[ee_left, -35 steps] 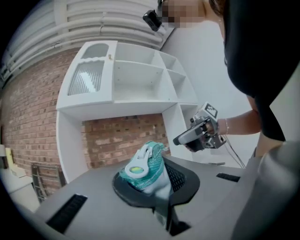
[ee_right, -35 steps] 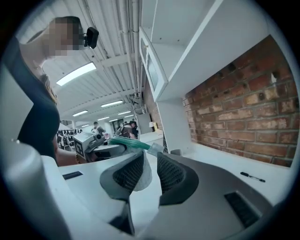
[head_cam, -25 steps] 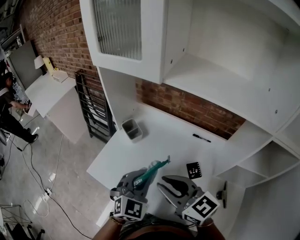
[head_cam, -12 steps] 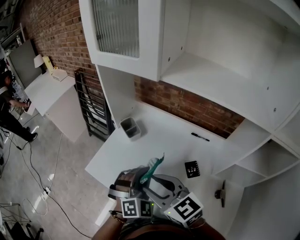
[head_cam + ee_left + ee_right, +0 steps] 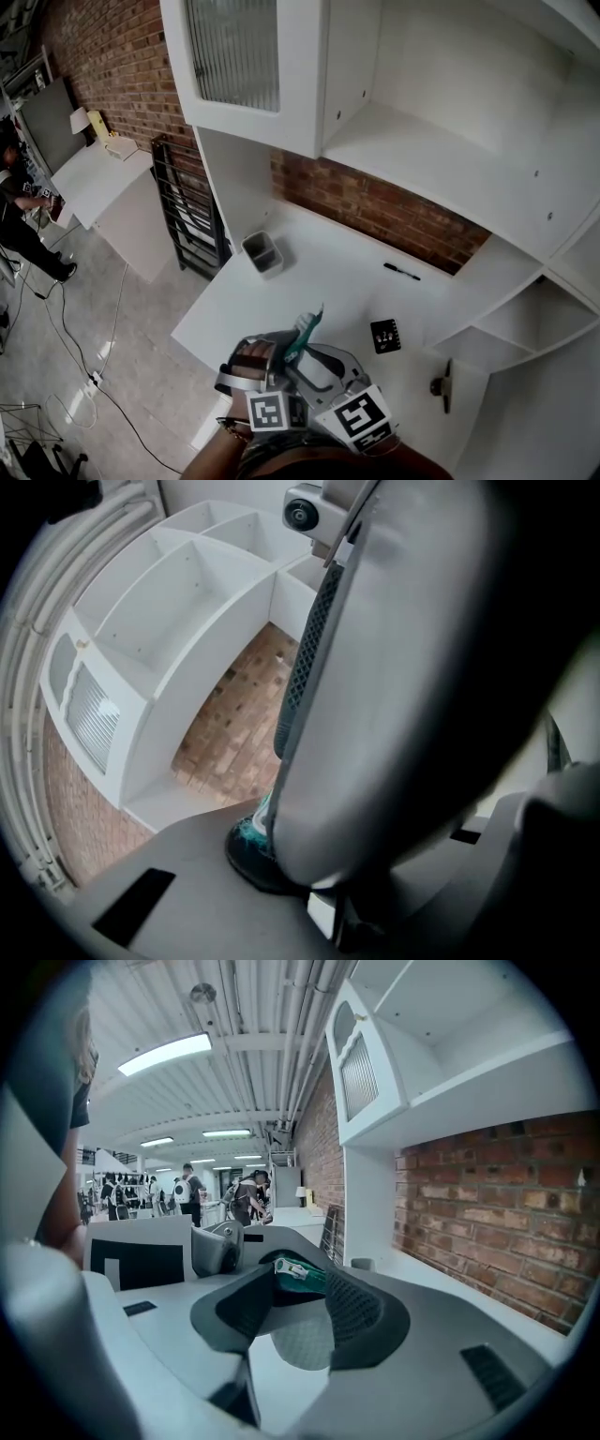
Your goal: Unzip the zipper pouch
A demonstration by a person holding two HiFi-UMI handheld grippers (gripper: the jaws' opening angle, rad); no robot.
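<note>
Zipper pouch is in the lower centre of the head view, lifted above the white desk. Its long axis goes from the lower left up to the upper right, and the free teal end points away from the person. The left claw is pressed together on the lower end of the pouch and holds it in the air. The right claw is just to the right, very close to the left one. Its jaws are spread a little and no pad presses on anything. In the right gripper view the pouch lies straight ahead, in the middle of the frame, at the far opening between the two jaw tips. A small white piece, probably the zipper pull, faces this claw. I judge that the right claw has to go a little forward along its own jaws, close on that pull, and then draw along the long axis of the pouch.
</note>
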